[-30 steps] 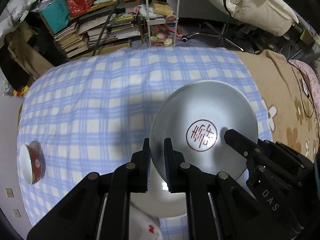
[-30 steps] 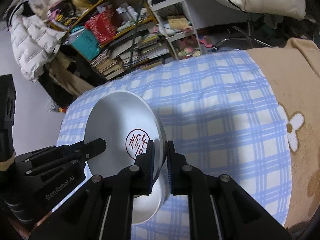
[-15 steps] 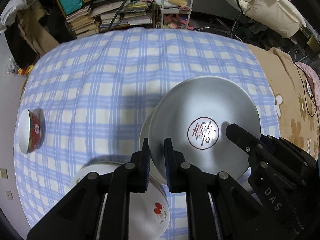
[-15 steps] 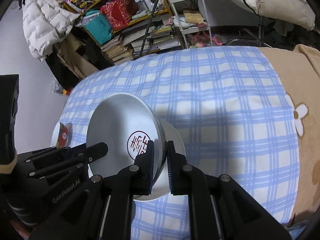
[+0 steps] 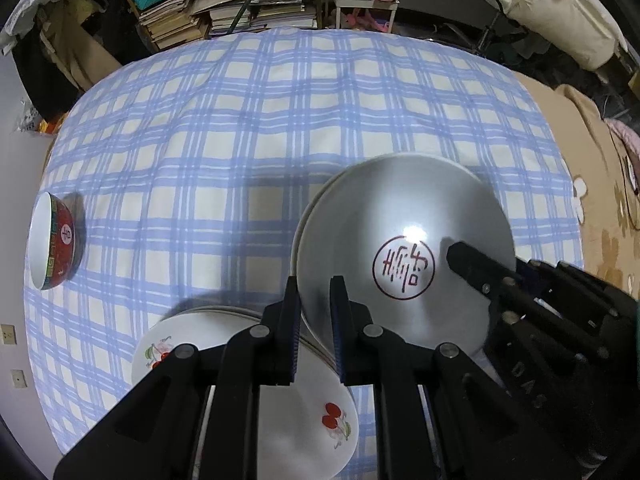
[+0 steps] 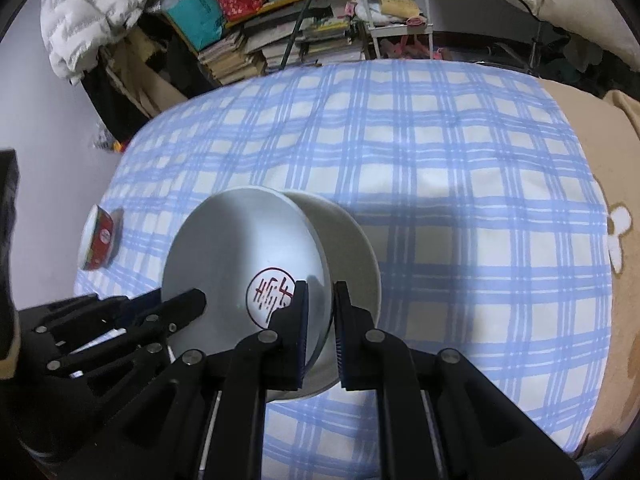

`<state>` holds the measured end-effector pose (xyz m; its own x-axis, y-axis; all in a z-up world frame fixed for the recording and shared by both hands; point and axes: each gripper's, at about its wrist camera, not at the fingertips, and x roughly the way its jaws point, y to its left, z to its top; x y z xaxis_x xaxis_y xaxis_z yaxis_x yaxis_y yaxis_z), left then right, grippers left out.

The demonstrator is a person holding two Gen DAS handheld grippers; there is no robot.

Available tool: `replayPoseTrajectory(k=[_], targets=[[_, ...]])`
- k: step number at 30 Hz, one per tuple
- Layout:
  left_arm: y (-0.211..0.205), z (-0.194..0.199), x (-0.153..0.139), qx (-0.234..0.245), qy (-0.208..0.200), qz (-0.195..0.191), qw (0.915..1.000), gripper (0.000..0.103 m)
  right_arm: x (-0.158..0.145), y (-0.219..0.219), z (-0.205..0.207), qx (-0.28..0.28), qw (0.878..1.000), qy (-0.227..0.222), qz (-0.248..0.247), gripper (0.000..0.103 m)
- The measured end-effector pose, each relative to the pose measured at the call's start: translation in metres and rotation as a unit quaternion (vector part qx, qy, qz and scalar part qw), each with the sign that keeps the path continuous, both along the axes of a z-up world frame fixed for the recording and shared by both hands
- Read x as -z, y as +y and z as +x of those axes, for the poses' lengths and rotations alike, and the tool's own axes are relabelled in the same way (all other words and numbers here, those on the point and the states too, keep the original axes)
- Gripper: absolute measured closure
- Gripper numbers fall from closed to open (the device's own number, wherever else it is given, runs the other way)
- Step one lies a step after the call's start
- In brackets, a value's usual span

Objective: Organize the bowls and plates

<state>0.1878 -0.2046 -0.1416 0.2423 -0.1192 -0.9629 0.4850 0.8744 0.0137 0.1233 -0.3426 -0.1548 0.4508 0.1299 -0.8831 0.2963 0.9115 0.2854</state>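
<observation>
Held above the blue checked cloth (image 5: 248,128): a silver metal plate (image 5: 404,240) with a red round character mark (image 5: 403,267) at its centre, gripped on two opposite edges. Left gripper (image 5: 314,320) clamped on the plate's near-left rim, one finger above and one below; right gripper (image 6: 320,320) clamped on the opposite rim, reaching in over the red mark. In the left wrist view, right gripper's fingers (image 5: 472,264) seen coming in from the plate's right side, covering part of that edge.

Directly under the metal plate, a white plate (image 6: 352,248), mostly hidden; only a pale crescent showing past the metal plate's far and right edges. Touching or merely close below: cannot tell.

Just beside the metal plate on its near-left, a stack of white plates with red cherry prints (image 5: 280,412), largely masked by the left gripper's black body and cut off at the bottom of the left wrist view; number of plates in the stack unclear.

Well apart to the left of the metal plate, near the cloth's edge, a red bowl (image 5: 54,248) with a white inside, warped by the lens so that upright or tipped is hard to judge.

Beyond the cloth's far edge, stacked books (image 6: 256,52) and a white rack (image 6: 392,4); small items there too blurred to name.
</observation>
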Motion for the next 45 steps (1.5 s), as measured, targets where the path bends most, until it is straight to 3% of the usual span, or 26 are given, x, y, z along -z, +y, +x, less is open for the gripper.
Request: replayPoseTrajectory(k=[9, 14, 18, 22, 23, 26, 29, 31, 33, 35, 37, 42, 45], targets=[[0.014, 0.010, -0.001, -0.021, 0.007, -0.019, 0.9996, 0.090, -0.005, 0.006, 0.002, -0.010, 0.999, -0.010, -0.046, 0.086], [0.032, 0.007, -0.012, -0.025, -0.020, -0.007, 0.9995, 0.088, -0.017, 0.002, -0.003, 0.001, 0.997, -0.032, -0.066, 0.086], [0.059, 0.011, -0.023, -0.047, -0.033, -0.005, 0.9983, 0.086, -0.021, -0.002, -0.003, 0.009, 0.997, -0.038, -0.060, 0.079], [0.093, 0.021, -0.035, -0.078, -0.046, -0.001, 0.9959, 0.084, -0.037, -0.002, -0.003, 0.005, 0.997, -0.076, -0.031, 0.078], [0.103, 0.024, -0.037, -0.087, -0.047, 0.000, 0.9951, 0.084, -0.042, 0.000, -0.003, 0.002, 0.996, -0.089, -0.025, 0.075], [0.129, 0.031, -0.044, -0.114, -0.047, 0.002, 0.9924, 0.079, -0.055, 0.012, 0.001, -0.019, 0.993, -0.120, -0.009, 0.049], [0.158, 0.040, -0.048, -0.136, -0.053, 0.021, 0.9890, 0.060, -0.061, 0.033, 0.013, -0.034, 0.992, -0.117, -0.017, 0.048], [0.176, 0.044, -0.051, -0.150, -0.064, 0.035, 0.9860, 0.056, -0.064, 0.045, 0.019, -0.043, 0.992, -0.116, -0.028, 0.045], [0.194, 0.048, -0.052, -0.162, -0.067, 0.044, 0.9836, 0.052, -0.069, 0.062, 0.027, -0.054, 0.990, -0.120, -0.042, 0.028], [0.211, 0.053, -0.053, -0.174, -0.062, 0.044, 0.9818, 0.047, -0.073, 0.077, 0.033, -0.066, 0.989, -0.126, -0.050, 0.021], [0.223, 0.056, -0.053, -0.184, -0.059, 0.047, 0.9801, 0.030, -0.078, 0.093, 0.041, -0.082, 0.986, -0.132, -0.055, 0.016], [0.254, 0.065, -0.054, -0.205, -0.066, 0.051, 0.9752, 0.022, -0.089, 0.134, 0.063, -0.116, 0.981, -0.146, -0.054, 0.003], [0.270, 0.073, -0.050, -0.217, -0.066, 0.046, 0.9729, 0.022, -0.091, 0.155, 0.078, -0.131, 0.980, -0.144, -0.047, 0.001]])
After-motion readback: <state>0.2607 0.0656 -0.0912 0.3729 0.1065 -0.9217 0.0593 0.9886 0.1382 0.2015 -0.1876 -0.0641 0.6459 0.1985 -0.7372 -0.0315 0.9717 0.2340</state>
